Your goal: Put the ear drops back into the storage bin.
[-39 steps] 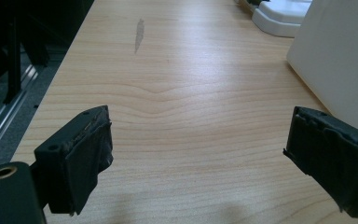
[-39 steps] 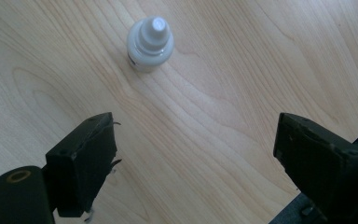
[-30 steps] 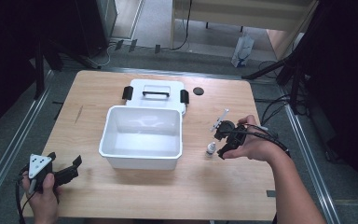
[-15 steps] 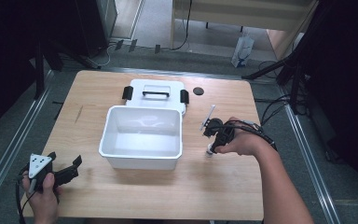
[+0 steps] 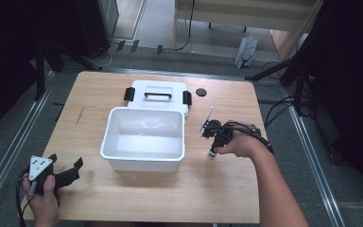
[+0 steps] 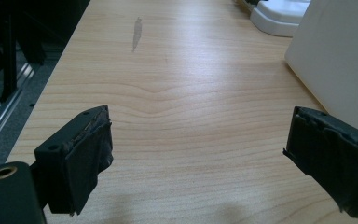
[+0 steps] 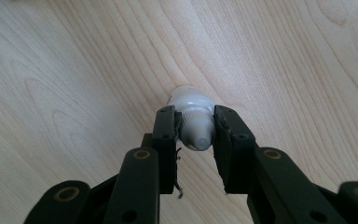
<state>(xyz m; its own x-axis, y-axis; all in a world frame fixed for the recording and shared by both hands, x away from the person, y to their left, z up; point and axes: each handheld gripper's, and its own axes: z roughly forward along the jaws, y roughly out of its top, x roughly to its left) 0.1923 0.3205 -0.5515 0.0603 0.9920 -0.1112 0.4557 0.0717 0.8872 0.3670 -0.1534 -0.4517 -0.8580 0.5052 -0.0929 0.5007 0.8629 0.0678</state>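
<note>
Pale wooden table at right of frame carries a small white plastic dropper bottle, clamped by the right tongs, where slippage is risked; left tongs are held apart.

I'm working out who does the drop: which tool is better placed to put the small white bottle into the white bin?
Right. The right tool is shut on the small white bottle, just right of the white bin. The left tool sits open at the table's near left corner, holding nothing.
</note>
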